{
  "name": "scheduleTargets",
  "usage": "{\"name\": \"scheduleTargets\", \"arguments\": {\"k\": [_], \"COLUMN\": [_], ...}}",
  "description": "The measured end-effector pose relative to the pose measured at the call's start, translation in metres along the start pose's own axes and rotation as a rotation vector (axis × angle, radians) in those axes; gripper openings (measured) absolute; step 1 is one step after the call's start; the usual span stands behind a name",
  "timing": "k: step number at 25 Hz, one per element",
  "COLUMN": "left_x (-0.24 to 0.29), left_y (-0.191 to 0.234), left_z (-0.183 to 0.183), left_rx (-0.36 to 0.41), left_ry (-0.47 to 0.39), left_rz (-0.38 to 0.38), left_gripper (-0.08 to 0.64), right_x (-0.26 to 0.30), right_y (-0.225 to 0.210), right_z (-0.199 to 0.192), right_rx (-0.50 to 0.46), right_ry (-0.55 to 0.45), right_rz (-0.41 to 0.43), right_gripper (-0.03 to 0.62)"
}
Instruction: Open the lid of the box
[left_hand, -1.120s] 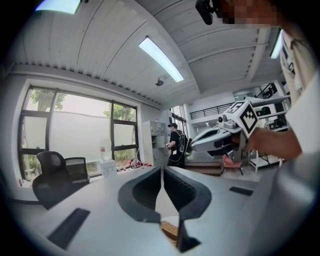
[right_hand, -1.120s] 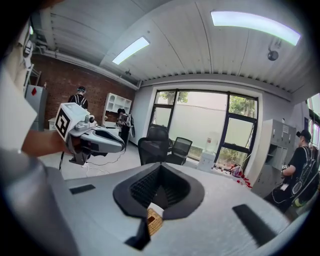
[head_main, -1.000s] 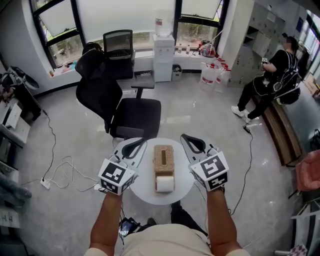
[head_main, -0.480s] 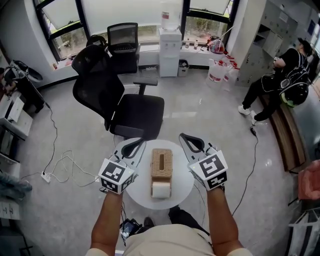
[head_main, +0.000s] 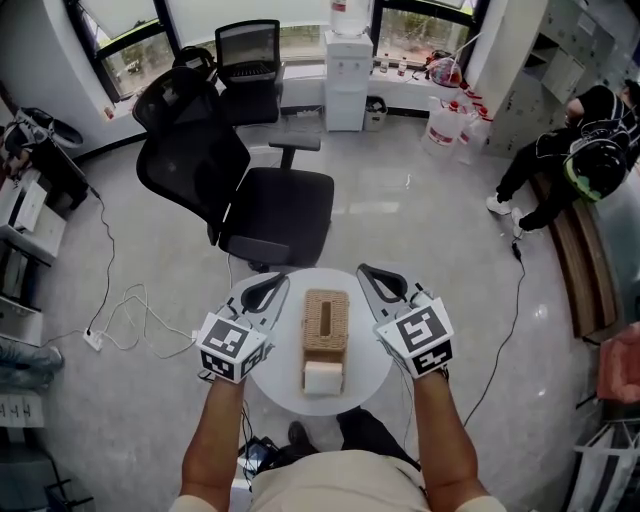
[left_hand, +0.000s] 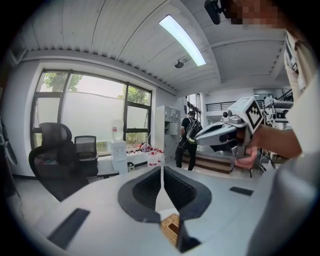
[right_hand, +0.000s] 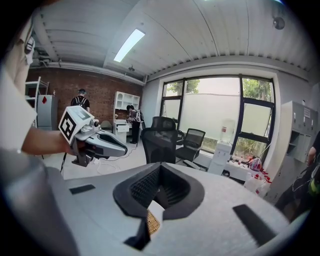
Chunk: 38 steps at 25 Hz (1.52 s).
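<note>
A woven box (head_main: 325, 320) with a slot in its lid lies on a small round white table (head_main: 370, 350). A white roll (head_main: 322, 377) stands at its near end. My left gripper (head_main: 273, 283) hovers left of the box, shut and holding nothing. My right gripper (head_main: 365, 271) hovers right of it, also shut and holding nothing. Neither touches the box. In the left gripper view the jaws (left_hand: 161, 171) meet in a thin line, with a bit of the box (left_hand: 171, 226) below them. The right gripper view shows the closed jaws (right_hand: 159, 167) above a strip of the box (right_hand: 152, 223).
A black office chair (head_main: 250, 210) stands just beyond the table, with a second chair (head_main: 248, 60) by the windows. Cables (head_main: 130, 335) trail on the floor at left. A water dispenser (head_main: 347, 80) is at the back. A person (head_main: 590, 140) sits on a bench at right.
The head view has shifted slightly, so the room sits differently in frame. Both grippers keep their places on either side of the box, still shut.
</note>
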<state>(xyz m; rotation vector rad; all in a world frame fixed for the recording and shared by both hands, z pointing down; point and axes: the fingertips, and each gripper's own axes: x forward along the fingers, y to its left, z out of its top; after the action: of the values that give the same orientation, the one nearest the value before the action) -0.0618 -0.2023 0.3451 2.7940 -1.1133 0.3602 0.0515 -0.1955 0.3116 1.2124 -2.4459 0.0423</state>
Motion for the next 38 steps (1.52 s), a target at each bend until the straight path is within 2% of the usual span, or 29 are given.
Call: {"name": "scheduleTargets", "arguments": {"k": [10, 23, 38], "left_x": [0.025, 0.051, 0.068], "left_y": [0.023, 0.027, 0.025], "left_z": [-0.038, -0.092, -0.132], "left_rx": [-0.053, -0.116, -0.133], "left_ry": [0.052, 0.118, 0.171], "left_rz": [0.006, 0.014, 0.032], "left_gripper": [0.023, 0.023, 0.023], "right_x": [0.037, 0.064, 0.078], "right_y": [-0.010, -0.012, -0.018], "right_z": [-0.033, -0.078, -0.119], "right_rx": [0.031, 0.064, 0.093], "right_ry": [0.048, 0.093, 0.126], "right_rz": [0.028, 0.066, 0.093], "right_gripper": [-0.008, -0.008, -0.008]}}
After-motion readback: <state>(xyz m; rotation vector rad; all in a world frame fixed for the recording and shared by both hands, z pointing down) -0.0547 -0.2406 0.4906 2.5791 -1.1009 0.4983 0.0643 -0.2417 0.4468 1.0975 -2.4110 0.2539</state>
